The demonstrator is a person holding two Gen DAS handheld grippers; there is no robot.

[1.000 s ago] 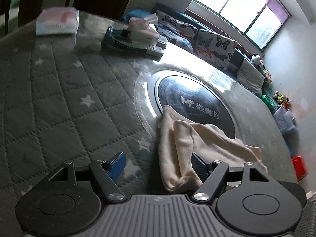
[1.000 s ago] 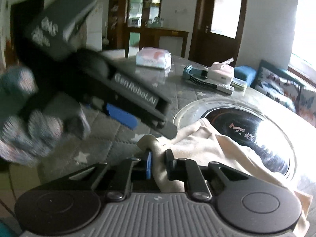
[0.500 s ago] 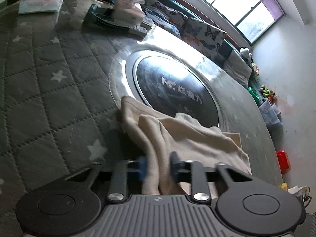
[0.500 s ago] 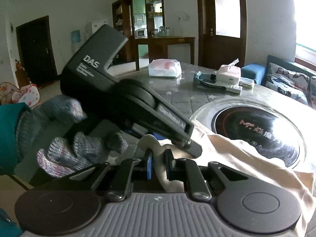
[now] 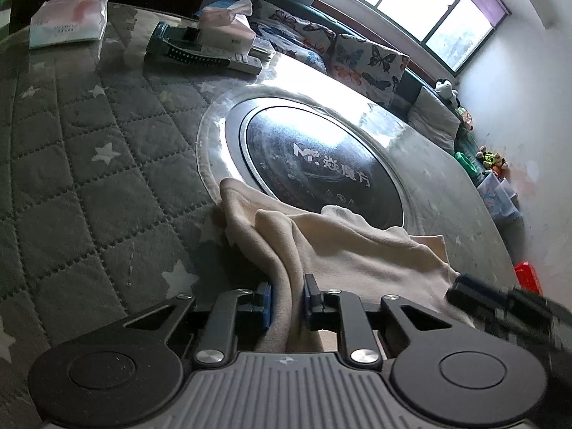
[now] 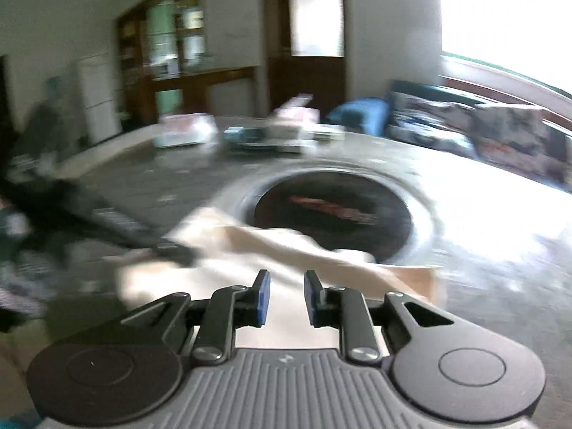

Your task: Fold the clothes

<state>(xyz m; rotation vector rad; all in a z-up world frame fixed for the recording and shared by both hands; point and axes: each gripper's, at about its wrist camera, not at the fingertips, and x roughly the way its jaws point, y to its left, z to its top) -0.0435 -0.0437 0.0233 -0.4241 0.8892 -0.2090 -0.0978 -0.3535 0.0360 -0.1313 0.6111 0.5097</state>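
Left wrist view shows the cream-coloured soft fabric garment [image 5: 343, 250] lying crumpled on the grey quilted star-patterned table cover [image 5: 89, 164], its far edge lapping the rim of the round black glass hotplate [image 5: 314, 164] set in the table's middle. A bunched ridge of that garment runs between the blue-padded fingers of the left gripper [image 5: 287, 302], which is clenched on the cloth. Right wrist view is heavily blurred, yet the right gripper [image 6: 286, 300] stands released, its pads apart with nothing between them, hovering just on the near side of the hotplate above the garment [image 6: 271, 246]. Judging by the heaped, uneven cloth, folding has hardly begun: no clean fold line or squared shape shows, so spreading, aligning and folding all seem left. Compared with half a second ago, the right gripper has let go of the fold it was pinching and swung away, while the left one keeps its grip. Beyond the hotplate, a pink tissue box [image 5: 225, 25] and a white wet-wipe packet [image 5: 68, 21] sit untouched.
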